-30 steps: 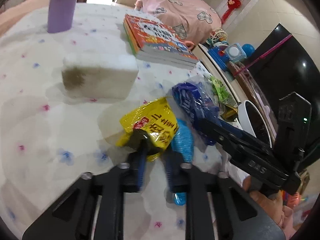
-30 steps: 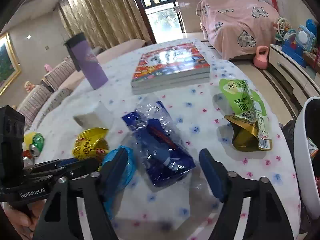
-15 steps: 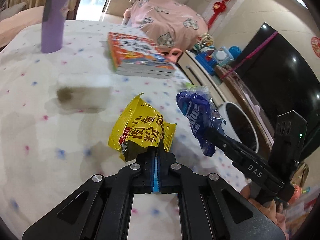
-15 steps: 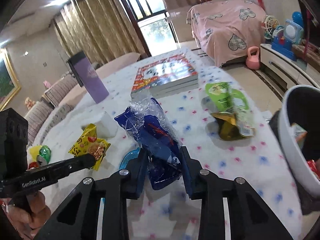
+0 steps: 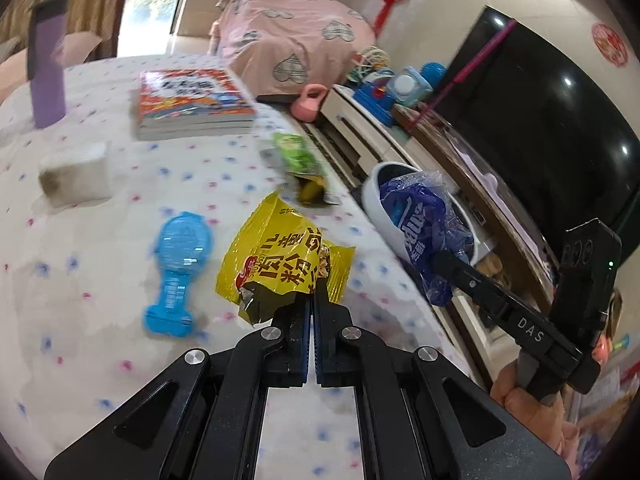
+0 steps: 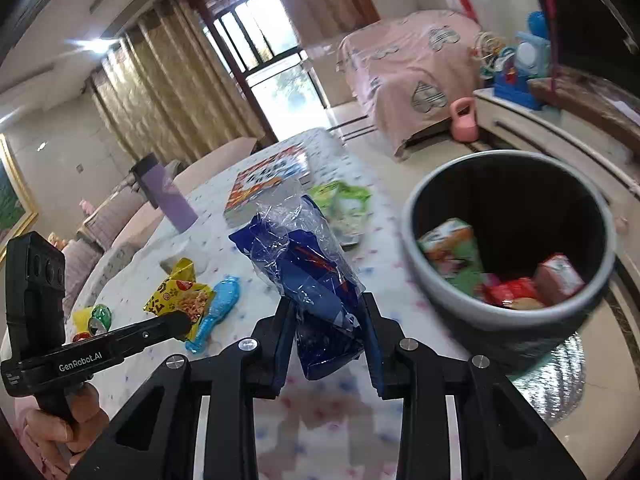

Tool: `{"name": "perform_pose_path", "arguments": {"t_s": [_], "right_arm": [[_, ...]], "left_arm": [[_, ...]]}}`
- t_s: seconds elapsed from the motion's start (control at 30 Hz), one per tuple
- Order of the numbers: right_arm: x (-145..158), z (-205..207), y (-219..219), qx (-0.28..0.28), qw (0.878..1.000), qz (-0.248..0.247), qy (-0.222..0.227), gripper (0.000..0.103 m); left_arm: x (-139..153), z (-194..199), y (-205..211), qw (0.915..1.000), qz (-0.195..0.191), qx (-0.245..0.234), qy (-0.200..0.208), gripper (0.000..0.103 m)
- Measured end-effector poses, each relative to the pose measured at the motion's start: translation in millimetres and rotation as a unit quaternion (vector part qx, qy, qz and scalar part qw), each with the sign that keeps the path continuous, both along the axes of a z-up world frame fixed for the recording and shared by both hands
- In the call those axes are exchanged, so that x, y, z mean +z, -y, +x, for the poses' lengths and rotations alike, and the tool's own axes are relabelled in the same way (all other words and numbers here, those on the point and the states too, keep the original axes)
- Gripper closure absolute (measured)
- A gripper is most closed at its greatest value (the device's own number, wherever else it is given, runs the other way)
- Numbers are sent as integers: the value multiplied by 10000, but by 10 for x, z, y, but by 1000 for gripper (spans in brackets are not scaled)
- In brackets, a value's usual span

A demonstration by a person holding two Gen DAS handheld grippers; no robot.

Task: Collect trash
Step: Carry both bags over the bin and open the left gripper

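Observation:
My left gripper (image 5: pixel 311 304) is shut on a yellow snack wrapper (image 5: pixel 276 256) and holds it above the table. My right gripper (image 6: pixel 326 320) is shut on a blue plastic wrapper (image 6: pixel 312 272), held over the table edge beside the grey trash bin (image 6: pixel 436 280). The bin holds several packets. The blue wrapper also shows in the left wrist view (image 5: pixel 420 224), in front of the bin (image 5: pixel 380 208). A green wrapper (image 5: pixel 298 156) lies near the table edge; it also shows in the right wrist view (image 6: pixel 340 204).
On the dotted tablecloth (image 5: pixel 100 280) lie a blue plastic fan (image 5: pixel 180 268), a white sponge block (image 5: pixel 74 176), a stack of books (image 5: pixel 192 104) and a purple bottle (image 5: pixel 48 64). A TV cabinet with toys (image 5: pixel 400 88) stands beyond the bin.
Both grippers closed on their wrappers and lifted them. The right gripper carried the blue wrapper to the right toward the bin. The blue fan is now uncovered on the table.

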State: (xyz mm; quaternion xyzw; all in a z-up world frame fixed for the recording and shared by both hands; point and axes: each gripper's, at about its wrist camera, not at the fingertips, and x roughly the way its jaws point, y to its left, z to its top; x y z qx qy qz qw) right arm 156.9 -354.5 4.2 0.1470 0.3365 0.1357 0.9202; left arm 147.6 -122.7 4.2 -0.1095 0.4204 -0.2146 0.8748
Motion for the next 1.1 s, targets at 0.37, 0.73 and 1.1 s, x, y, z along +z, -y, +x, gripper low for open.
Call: {"name": "perform_pose_path", "arguments": {"t_s": [0.37, 0.73, 1.1], "right_arm": [[52, -259, 576, -626, 9979, 81, 167, 71], [71, -213, 1005, -1018, 9947, 68, 135, 71], [107, -41, 1198, -1142, 9934, -42, -8, 71]], "left_arm": [[123, -57, 518, 9982, 149, -555, 149, 102], [206, 191, 1058, 9948, 193, -976, 218, 102], [166, 450, 1479, 9916, 277, -1258, 117, 102]]}}
